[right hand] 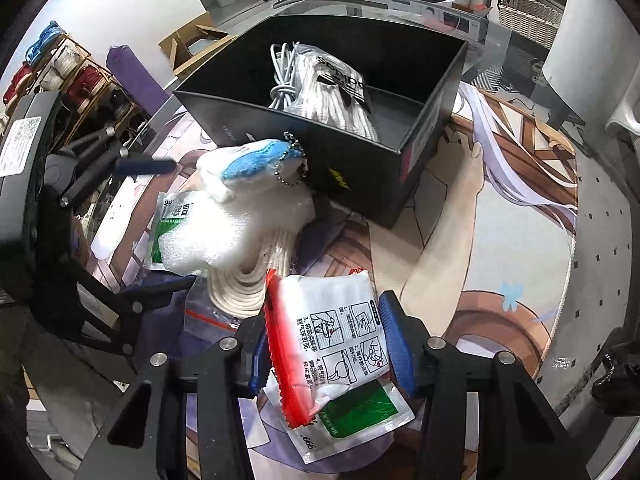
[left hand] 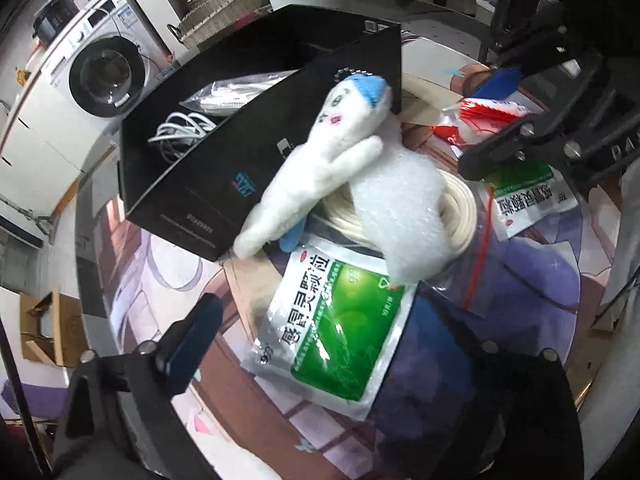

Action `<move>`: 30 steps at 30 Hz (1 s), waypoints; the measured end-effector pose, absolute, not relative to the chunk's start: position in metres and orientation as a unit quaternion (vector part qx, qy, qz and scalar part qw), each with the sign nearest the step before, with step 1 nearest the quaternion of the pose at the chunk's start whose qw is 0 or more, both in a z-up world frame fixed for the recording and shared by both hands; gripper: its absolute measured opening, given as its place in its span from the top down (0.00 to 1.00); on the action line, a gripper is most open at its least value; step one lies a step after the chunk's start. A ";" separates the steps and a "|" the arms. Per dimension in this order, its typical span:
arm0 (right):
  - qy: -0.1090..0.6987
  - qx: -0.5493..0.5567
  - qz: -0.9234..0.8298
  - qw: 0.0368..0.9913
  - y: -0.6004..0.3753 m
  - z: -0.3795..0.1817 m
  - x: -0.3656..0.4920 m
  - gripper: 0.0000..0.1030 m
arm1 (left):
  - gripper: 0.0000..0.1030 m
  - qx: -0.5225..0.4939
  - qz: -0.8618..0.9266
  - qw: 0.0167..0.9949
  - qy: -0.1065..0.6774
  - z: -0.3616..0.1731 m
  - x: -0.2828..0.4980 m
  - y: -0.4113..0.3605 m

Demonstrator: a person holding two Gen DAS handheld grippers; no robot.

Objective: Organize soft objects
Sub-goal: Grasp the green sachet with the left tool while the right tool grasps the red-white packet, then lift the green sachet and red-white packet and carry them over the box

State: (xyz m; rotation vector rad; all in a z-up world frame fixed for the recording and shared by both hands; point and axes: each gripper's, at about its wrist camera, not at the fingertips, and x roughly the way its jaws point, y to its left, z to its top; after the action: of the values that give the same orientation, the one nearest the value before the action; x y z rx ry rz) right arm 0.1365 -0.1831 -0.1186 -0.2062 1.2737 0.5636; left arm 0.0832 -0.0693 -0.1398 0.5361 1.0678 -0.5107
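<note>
While right tool (right hand: 326, 344) grips red-edged sachet (right hand: 332, 332), left tool (left hand: 320, 364) gapes empty; next, lift w/ care into black box (right hand: 424, 120).

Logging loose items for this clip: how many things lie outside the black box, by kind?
Green sachets: 2
Red-edged packet: 1, in the right gripper
Plush toy: 1
Foam sheet: 1
Rope coil: 1
Total: 6

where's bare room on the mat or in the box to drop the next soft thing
Free: the right part of the black box floor, beside the white bundle and cables; also the mat right of the box. Crowded: left of the box front, where plush toy, foam sheet, rope coil and green sachet overlap.
</note>
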 end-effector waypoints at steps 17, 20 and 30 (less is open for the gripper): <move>0.570 -0.102 0.283 0.764 -0.181 -0.113 0.130 0.56 | 0.73 0.186 -0.299 0.760 0.547 -0.125 0.080 -0.071; 0.562 -0.101 0.291 0.767 -0.182 -0.108 0.127 0.57 | 0.73 0.181 -0.306 0.764 0.538 -0.113 0.071 -0.068; 0.536 -0.091 0.301 0.783 -0.184 -0.088 0.124 0.57 | 0.73 0.143 -0.323 0.807 0.473 -0.063 0.066 -0.044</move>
State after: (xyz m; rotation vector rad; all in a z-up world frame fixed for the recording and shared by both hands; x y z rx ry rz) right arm 0.1236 -0.1840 -0.0875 -0.1962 1.1568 0.6502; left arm 0.0659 -0.0437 -0.0627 0.3057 1.0130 -0.6907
